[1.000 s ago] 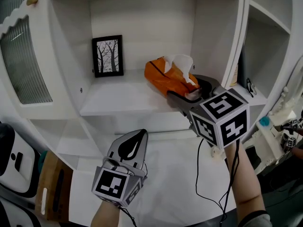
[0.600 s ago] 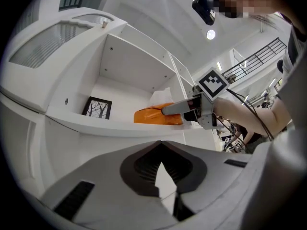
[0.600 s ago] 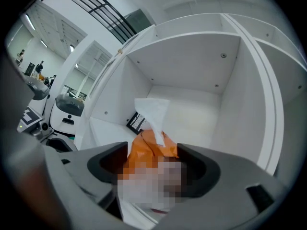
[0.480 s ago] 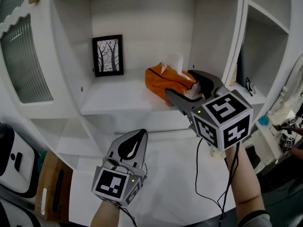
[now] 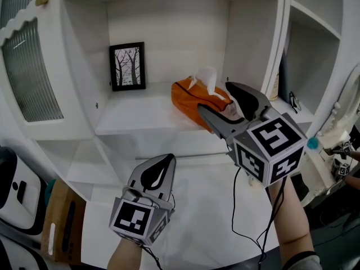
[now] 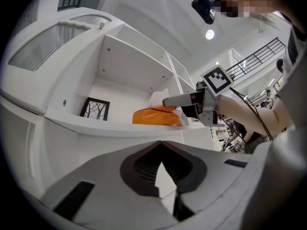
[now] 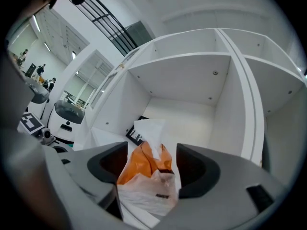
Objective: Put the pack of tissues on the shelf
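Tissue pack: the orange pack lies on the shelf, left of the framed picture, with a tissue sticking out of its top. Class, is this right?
Not quite. The pack lies on the shelf right of the framed picture, not left, as the head view shows. A tissue does stick out of its top.

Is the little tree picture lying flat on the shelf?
No, the framed picture stands upright at the back of the shelf, left of the tissue pack.

Ribbed glass door [image 5: 31, 75], ceiling lights [image 6: 209, 34]
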### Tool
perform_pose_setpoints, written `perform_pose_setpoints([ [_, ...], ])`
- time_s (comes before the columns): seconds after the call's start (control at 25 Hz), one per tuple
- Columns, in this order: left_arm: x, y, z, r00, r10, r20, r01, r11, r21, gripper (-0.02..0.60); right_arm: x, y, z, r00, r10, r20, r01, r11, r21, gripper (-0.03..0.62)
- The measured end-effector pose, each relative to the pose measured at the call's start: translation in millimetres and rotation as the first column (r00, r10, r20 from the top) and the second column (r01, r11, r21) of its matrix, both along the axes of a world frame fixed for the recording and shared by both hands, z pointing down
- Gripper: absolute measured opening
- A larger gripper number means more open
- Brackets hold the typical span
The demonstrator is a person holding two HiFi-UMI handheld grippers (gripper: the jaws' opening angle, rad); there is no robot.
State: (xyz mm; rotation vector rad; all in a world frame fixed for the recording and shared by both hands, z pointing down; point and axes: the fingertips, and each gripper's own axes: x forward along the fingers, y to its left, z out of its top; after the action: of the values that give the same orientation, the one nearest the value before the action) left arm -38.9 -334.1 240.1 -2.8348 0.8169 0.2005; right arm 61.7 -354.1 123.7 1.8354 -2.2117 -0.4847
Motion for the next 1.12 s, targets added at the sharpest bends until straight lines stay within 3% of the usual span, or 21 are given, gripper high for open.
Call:
perform_pose_setpoints([
  [0.2,3.0,6.8,0.2,1.0,0.006,0.003,-0.006,1.0,0.002,0.035,-1.6,11.9,-2.2,0.999,-0.03,0.033,0.03,0.999,0.014,0.325],
  [0.76,18.9,39.6,3.1,1.0,0.018,0.013,-0.018,1.0,0.011,0.035,-7.6,65.7,1.8,0.995,-0.088,0.055,0.085,0.995,0.051,0.067],
  [1.12,27.4,64.1,12.3,0.999,0.014,0.04,-0.013,1.0,-0.012,0.035,-5.4,93.4,28.9,0.983,-0.145,0.114,0.141,0.989,0.041,0.006],
])
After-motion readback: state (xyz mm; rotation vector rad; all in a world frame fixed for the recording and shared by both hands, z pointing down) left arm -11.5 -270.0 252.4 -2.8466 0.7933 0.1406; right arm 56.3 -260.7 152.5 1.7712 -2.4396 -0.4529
